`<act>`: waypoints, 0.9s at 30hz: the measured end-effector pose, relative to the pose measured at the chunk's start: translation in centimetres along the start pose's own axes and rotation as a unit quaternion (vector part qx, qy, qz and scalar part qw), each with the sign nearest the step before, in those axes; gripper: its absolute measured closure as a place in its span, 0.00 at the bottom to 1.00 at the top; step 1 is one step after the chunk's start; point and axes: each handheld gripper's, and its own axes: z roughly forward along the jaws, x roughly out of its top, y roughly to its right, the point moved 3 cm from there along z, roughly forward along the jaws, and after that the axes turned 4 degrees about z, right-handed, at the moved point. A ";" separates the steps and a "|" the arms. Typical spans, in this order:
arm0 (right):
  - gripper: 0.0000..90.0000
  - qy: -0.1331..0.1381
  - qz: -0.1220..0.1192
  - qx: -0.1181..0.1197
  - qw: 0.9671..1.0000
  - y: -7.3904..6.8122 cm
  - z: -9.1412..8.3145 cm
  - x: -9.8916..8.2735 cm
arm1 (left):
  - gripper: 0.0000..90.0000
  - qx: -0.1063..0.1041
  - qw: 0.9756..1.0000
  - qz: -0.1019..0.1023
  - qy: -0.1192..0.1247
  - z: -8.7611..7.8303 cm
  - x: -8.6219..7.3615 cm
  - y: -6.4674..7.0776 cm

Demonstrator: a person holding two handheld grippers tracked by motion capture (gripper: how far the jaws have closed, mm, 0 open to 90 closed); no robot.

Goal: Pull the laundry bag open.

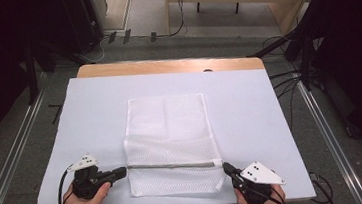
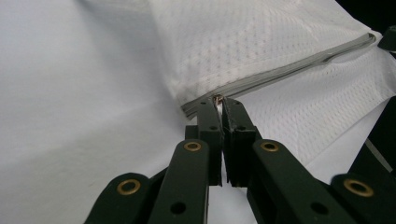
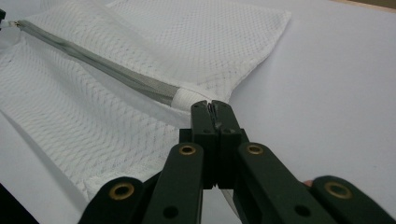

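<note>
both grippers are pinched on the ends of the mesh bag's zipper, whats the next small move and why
Probably draw the left gripper away from the right gripper along the zipper. Its shut jaws pinch a small metal piece, likely the slider, at the zipper's left end, while the right one clamps the white mesh bag at the other end, anchoring it. The bag lies flat.

White mesh-cloth bag (image 1: 170,133), seemingly matt

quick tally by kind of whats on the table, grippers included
white mesh zip bag with grey zipper: 1
white sheet covering the table: 1
black two-jaw grippers: 2, left gripper and right gripper
total: 4
</note>
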 end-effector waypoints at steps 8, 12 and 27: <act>1.00 0.001 -0.002 0.008 1.000 0.0 0.0 0.0 | 0.98 -0.002 1.000 0.003 -0.017 -0.6 -0.5 -0.4; 1.00 -0.001 0.007 0.031 0.999 0.2 -0.1 -0.2 | 0.80 -0.008 0.998 -0.009 0.054 -1.3 -0.2 -0.9; 0.42 0.004 0.051 0.031 0.998 2.6 0.0 -0.2 | 0.21 0.106 0.987 0.003 0.117 -1.8 0.1 -2.2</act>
